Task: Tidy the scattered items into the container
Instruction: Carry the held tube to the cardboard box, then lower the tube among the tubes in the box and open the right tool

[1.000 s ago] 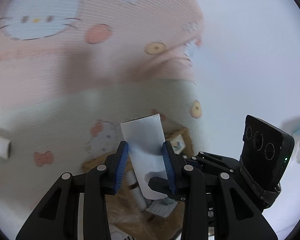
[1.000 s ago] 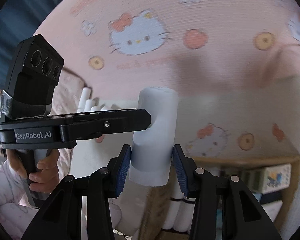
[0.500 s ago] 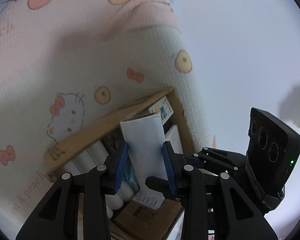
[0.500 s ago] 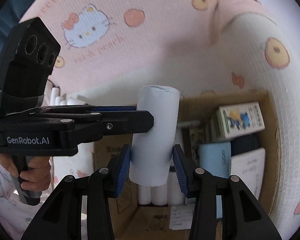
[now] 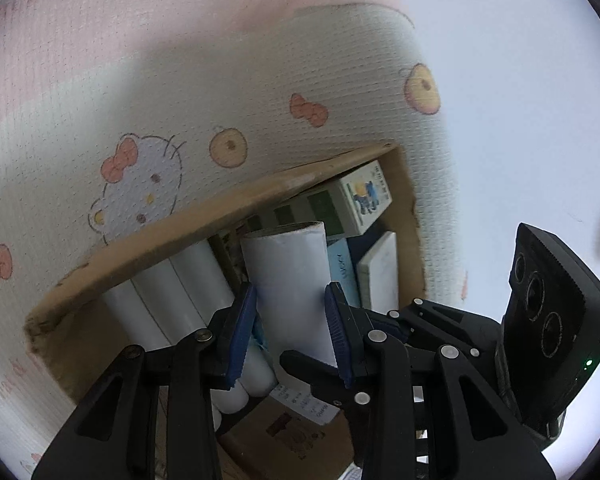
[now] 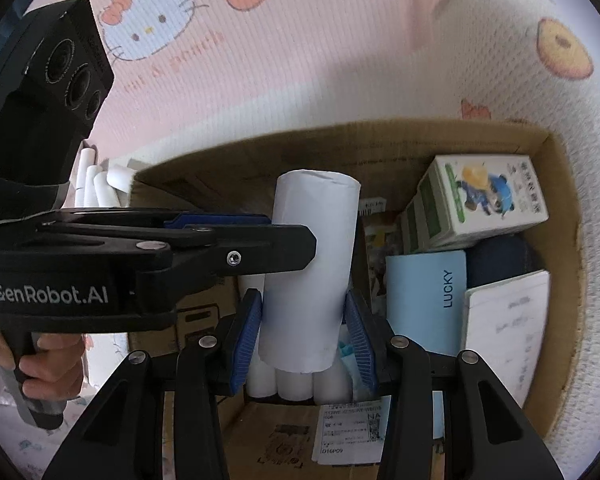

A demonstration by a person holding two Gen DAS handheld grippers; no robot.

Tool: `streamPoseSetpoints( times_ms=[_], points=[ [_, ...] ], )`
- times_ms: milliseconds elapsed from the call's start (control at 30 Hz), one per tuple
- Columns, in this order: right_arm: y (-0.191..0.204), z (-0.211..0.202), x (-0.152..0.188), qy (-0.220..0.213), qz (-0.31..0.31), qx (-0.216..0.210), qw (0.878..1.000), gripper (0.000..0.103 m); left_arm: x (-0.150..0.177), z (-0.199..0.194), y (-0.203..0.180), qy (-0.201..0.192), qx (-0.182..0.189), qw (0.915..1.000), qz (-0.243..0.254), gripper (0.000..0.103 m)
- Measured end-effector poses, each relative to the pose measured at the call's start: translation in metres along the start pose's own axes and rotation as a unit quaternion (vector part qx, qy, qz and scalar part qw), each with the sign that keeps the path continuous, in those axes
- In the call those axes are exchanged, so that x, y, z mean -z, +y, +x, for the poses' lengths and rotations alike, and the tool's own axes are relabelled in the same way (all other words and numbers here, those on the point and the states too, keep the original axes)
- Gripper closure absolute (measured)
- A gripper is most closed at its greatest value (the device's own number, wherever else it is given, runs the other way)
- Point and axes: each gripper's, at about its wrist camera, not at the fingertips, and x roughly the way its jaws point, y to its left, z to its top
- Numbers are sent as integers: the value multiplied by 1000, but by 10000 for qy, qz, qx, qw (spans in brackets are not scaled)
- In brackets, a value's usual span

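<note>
Both grippers are shut on one white paper roll [image 5: 290, 280], also seen in the right wrist view [image 6: 310, 276]. My left gripper [image 5: 291, 330] grips it from one side, and my right gripper [image 6: 305, 336] grips its lower end. The roll hangs over the open cardboard box [image 6: 556, 168], whose near wall shows in the left wrist view [image 5: 204, 216]. In the box lie several white rolls [image 5: 168, 296], a green and white carton [image 6: 480, 200], a light blue "LUCKY" booklet [image 6: 428, 300] and a white notebook [image 6: 508, 320].
The box sits on a pink and white Hello Kitty mat [image 6: 300, 52]. More white rolls [image 6: 94, 184] lie on the mat left of the box. A white wall [image 5: 520, 80] rises behind.
Both grippers have carried the roll forward and tilted down. The box, first only at the frame's bottom, now fills the middle of both views beneath the roll.
</note>
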Motion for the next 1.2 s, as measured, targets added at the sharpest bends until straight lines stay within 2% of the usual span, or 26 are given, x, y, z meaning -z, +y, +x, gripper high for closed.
streamPoseSetpoints(
  times_ms=[233, 500, 667, 800, 867, 1200],
  points=[
    [-5, 13, 0, 101, -147, 260, 9995, 62, 7, 19, -7, 175, -274, 9993, 164, 65],
    [-21, 25, -4, 157, -2, 144, 9998, 62, 6, 36, -7, 261, -484, 9985, -60, 65],
    [-28, 30, -11, 53, 16, 279, 9996, 62, 3, 48, -4, 342, -534, 9978, -206, 65],
    [-33, 34, -18, -10, 28, 154, 9999, 62, 0, 52, -2, 278, -468, 9980, -323, 64],
    [-34, 35, -21, -31, 7, 224, 9997, 62, -1, 55, -1, 275, -447, 9981, -336, 64],
    [-34, 26, -24, 126, -258, 474, 9985, 62, -2, 61, -4, 365, -531, 9975, -282, 64]
  ],
)
